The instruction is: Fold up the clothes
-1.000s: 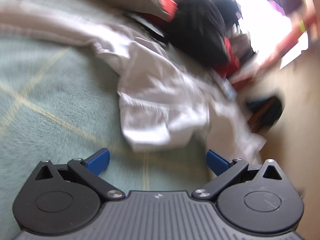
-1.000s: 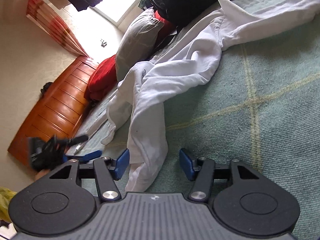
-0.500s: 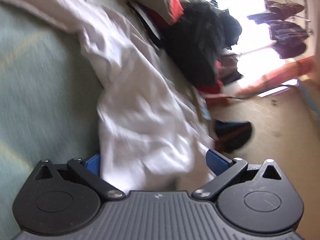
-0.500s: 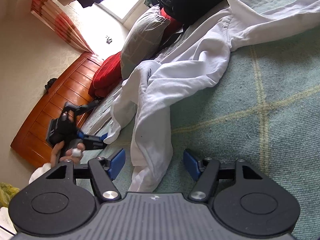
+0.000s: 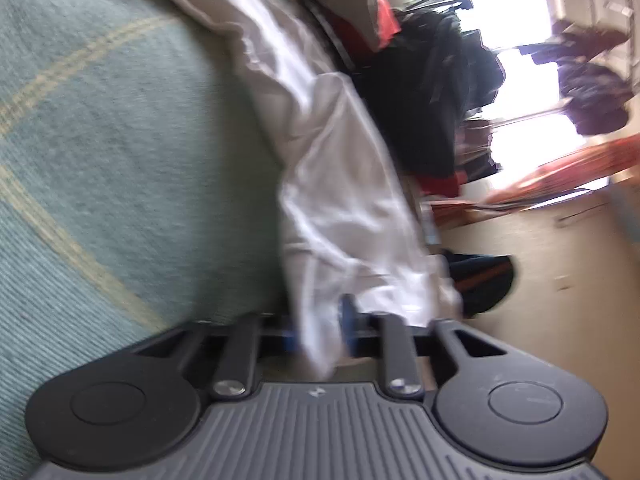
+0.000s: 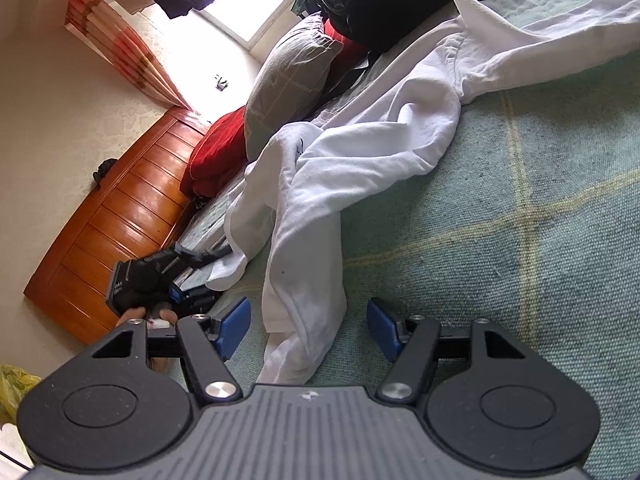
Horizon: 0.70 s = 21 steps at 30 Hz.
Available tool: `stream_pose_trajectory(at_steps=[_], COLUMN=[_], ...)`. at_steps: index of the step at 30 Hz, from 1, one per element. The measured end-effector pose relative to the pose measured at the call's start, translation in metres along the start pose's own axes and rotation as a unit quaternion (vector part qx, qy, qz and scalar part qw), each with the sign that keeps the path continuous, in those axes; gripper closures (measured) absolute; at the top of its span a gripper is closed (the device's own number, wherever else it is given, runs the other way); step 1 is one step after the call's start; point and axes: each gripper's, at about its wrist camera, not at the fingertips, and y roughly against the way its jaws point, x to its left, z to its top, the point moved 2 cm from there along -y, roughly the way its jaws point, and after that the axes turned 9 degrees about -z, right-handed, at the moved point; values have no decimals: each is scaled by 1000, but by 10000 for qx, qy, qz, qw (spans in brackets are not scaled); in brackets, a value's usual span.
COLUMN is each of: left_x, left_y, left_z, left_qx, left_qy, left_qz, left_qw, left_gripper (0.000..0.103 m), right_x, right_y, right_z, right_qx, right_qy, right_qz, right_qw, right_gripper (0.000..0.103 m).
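Your left gripper (image 5: 320,332) just clenched on white garment (image 5: 340,200) hem at bed (image 5: 100,160) edge; right gripper (image 6: 308,324) released astride other end. Soft, light, floppy: take hems.

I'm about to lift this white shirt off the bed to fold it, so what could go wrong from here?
1. The left tool has just closed on only a thin bunched edge of the white shirt; that pinch may slip when lifted.
2. The right tool is open with a sleeve end between its pads, ungripped, so a lift could drag the shirt lopsided.
3. The shirt's far part runs up beside the grey pillow and may snag there.
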Motion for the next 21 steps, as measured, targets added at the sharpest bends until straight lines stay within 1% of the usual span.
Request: stream_pose_trajectory(at_steps=[2, 4, 8, 10, 11, 13, 15, 16, 17, 18, 19, 20, 21], left_x=[-2, -7, -7, -8, -7, -6, -5, -4, -3, -2, -2, -2, -2], left_y=[-4, -4, -3, -3, -2, -1, 0, 0, 2, 3, 4, 5, 6], left_z=[2, 2, 1, 0, -1, -2, -2, -2, -3, -4, -4, -5, -5], left_qx=[-51, -79, -147, -160, -163, -168, -171, -175, -177, -177, -176, -175, -174], left_qy=[-66, -279, -419, -457, -462, -468, -468, -472, -475, -479, -486, -496, -505], left_qz=[89, 214, 252, 253, 242, 223, 207, 199, 198, 200, 205, 212, 220], left_qw=[9999, 9993, 9987, 9985, 9985, 9985, 9985, 9985, 9985, 9985, 9985, 9984, 9983], left_gripper=[95, 95, 95, 95, 95, 95, 95, 95, 95, 95, 95, 95, 95], right_x=[0, 2, 13, 16, 17, 17, 13, 7, 1, -6, -10, -9, -9], right_y=[0, 3, 12, 12, 11, 10, 9, 7, 6, 4, 3, 2, 2], right_z=[0, -1, -6, -12, -16, -23, -27, -28, -30, -31, -32, -32, -33], right_qx=[-2, -16, 96, 265, 355, 406, 275, 184, 94, 5, -65, -84, -103], right_qy=[-8, -72, -161, -390, -537, -784, -1032, -1246, -1496, -1746, -1916, -1887, -1858], right_qz=[-11, -61, -218, -220, -210, -226, -323, -360, -362, -364, -376, -414, -452], right_qw=[10000, 10000, 9996, 9986, 9977, 9958, 9938, 9914, 9880, 9840, 9807, 9811, 9815], right_gripper=[33, 33, 33, 34, 36, 39, 47, 55, 66, 71, 80, 89, 95])
